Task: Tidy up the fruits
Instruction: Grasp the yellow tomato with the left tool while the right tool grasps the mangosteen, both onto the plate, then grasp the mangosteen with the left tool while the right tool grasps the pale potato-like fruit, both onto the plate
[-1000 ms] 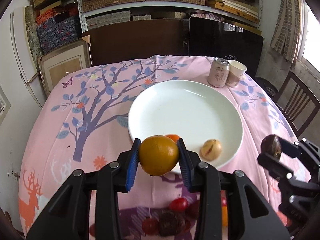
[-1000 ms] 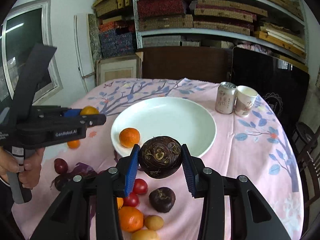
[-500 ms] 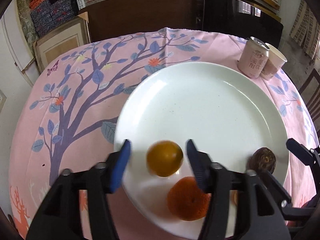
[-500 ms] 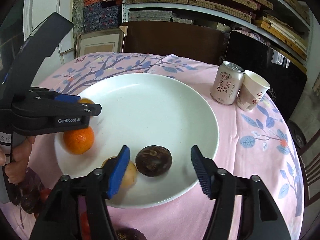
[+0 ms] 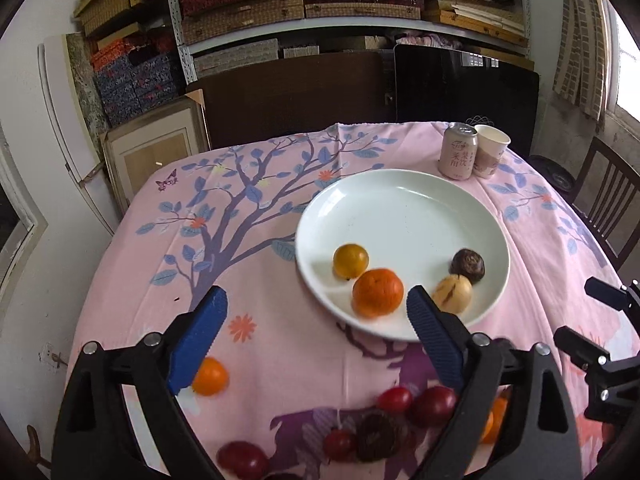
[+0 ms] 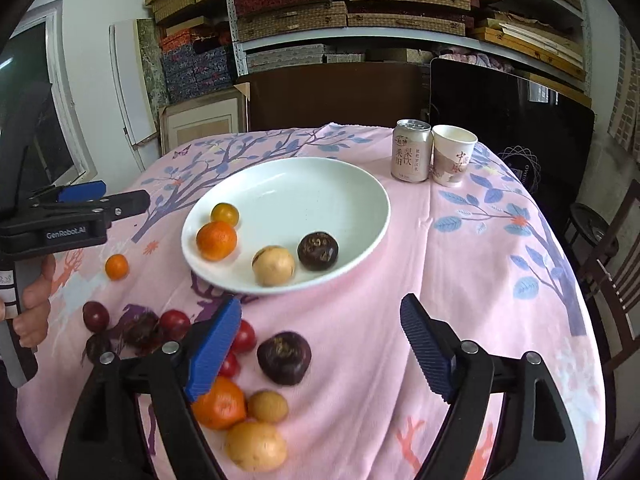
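A white plate (image 5: pixel 404 200) (image 6: pixel 320 184) holds a small yellow-orange fruit (image 5: pixel 351 260) (image 6: pixel 225 213), a tangerine (image 5: pixel 377 292) (image 6: pixel 216 240), a tan fruit (image 5: pixel 452 299) (image 6: pixel 273 265) and a dark brown fruit (image 5: pixel 467 265) (image 6: pixel 318 251). Several loose fruits lie on the cloth in front of it: a small orange (image 5: pixel 209 376) (image 6: pixel 117 267), red ones (image 5: pixel 434 400) (image 6: pixel 175 323), a dark purple one (image 6: pixel 284 357), an orange (image 6: pixel 220 403) and a yellow one (image 6: pixel 256 446). My left gripper (image 5: pixel 316 336) is open and empty, short of the plate. My right gripper (image 6: pixel 320 344) is open and empty above the cloth.
A drink can (image 5: pixel 458 152) (image 6: pixel 411 150) and a paper cup (image 5: pixel 491 151) (image 6: pixel 453 155) stand behind the plate. Wooden chairs (image 5: pixel 608 200) are at the right of the round table. Shelves with boxes fill the back wall.
Both grippers opened, left the yellow-orange fruit and the dark brown fruit on the plate, then pulled back toward the near table edge.
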